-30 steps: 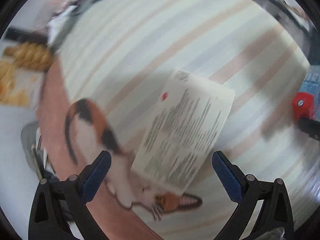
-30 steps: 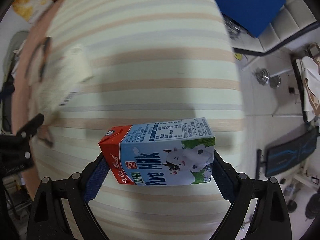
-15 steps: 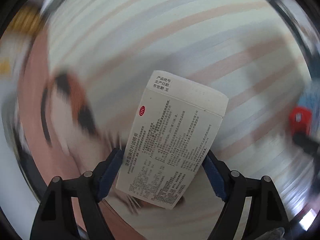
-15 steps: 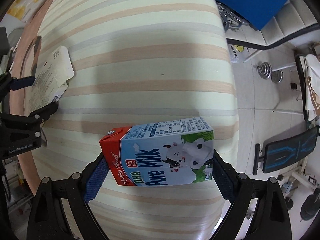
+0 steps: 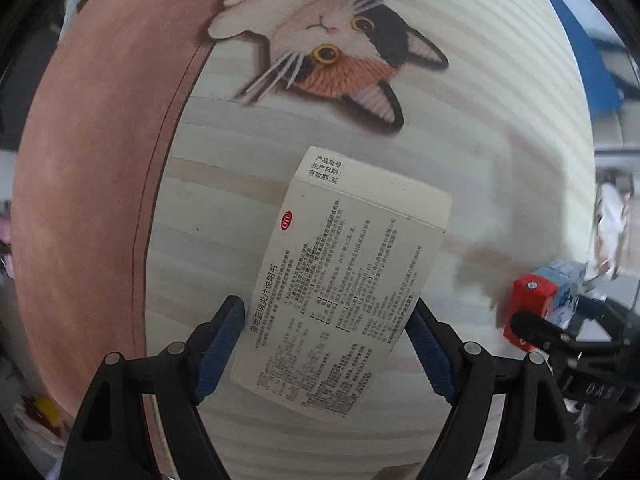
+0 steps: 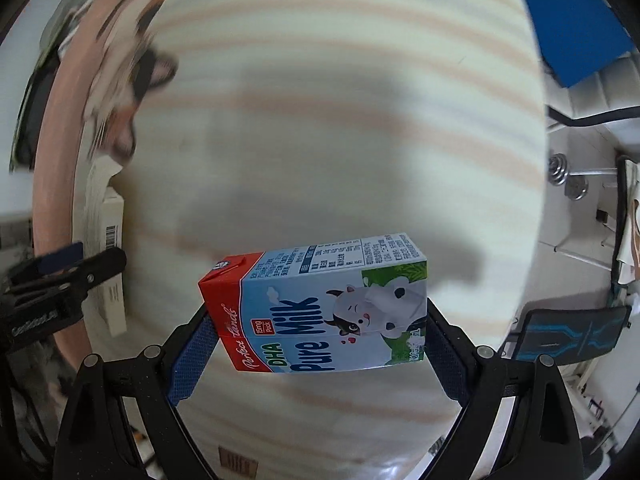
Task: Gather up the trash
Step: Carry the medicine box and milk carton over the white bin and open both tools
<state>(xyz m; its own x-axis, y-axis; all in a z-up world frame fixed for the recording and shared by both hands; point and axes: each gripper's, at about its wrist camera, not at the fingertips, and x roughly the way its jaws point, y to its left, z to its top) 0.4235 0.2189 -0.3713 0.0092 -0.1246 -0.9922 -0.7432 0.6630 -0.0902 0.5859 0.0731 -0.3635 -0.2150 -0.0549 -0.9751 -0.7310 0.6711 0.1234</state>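
Medicine box (image 5: pixel 344 292) clamped in my left jaws, milk carton (image 6: pixel 320 304) in my right, both lifted off the striped surface (image 6: pixel 340 140); next I need a bin, none visible.

Milk carton (image 6: pixel 320 308) sideways between right gripper (image 6: pixel 316 346) pads, above striped tablecloth (image 6: pixel 340 120).

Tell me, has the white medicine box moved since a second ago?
Yes. The white medicine box, then flat beside the cat print, is now clamped in the left gripper.
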